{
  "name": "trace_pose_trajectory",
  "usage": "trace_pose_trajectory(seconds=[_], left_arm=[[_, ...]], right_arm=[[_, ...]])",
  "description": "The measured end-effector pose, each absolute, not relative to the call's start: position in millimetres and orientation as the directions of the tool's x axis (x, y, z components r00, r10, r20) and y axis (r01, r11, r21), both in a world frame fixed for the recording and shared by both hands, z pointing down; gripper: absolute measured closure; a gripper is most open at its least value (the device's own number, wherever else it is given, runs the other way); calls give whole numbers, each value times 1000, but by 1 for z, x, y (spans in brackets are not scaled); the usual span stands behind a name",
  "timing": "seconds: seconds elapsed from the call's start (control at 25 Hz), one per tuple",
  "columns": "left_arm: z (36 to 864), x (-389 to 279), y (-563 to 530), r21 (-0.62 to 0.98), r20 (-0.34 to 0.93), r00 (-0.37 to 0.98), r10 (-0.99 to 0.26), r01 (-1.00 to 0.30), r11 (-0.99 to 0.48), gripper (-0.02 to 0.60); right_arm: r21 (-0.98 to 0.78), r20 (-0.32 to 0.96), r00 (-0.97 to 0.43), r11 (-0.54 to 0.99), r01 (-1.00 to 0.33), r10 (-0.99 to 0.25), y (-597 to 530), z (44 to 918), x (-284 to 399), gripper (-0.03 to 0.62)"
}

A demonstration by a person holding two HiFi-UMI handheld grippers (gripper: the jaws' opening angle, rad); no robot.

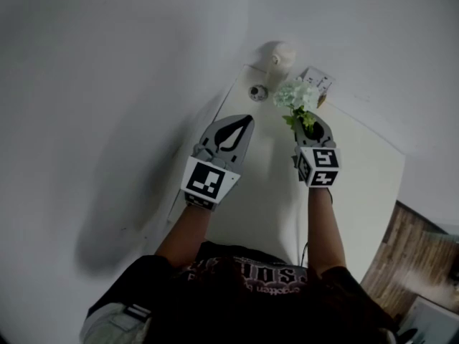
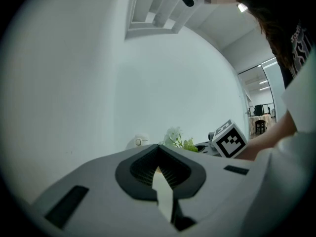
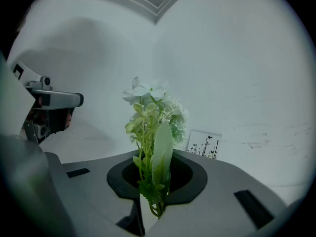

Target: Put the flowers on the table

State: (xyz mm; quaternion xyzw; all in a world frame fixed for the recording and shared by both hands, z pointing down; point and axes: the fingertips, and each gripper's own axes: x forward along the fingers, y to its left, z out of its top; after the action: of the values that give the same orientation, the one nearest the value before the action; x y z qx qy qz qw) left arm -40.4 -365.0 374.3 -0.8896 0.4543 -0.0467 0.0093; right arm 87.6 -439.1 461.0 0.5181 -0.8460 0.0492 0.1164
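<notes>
Right gripper view: flowers (image 3: 149, 113) upright in the right gripper (image 3: 155, 184)

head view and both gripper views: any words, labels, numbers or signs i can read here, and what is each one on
Nothing can be quoted as readable text.
Dark shirt: pale print, seen upside down, too blurred to read.
Card: black plant and butterfly silhouettes, no words to make out.
Left marker cube and right marker cube: black-and-white square patterns only, no letters or numbers.
</notes>
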Motion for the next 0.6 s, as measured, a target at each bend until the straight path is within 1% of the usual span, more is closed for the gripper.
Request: trace_pose_trajectory(seconds=[0.24, 0.6], left_arm=[[381, -39, -368, -32, 64, 602, -796, -796, -604, 583], [391, -33, -368, -12, 102, 622, -776, -779, -626, 583]], right_arm=[[-3, 296, -429, 449, -894, -853, -452, 496, 90, 523], [-2, 382, -436, 471, -882, -815, -468, 533, 84, 520]])
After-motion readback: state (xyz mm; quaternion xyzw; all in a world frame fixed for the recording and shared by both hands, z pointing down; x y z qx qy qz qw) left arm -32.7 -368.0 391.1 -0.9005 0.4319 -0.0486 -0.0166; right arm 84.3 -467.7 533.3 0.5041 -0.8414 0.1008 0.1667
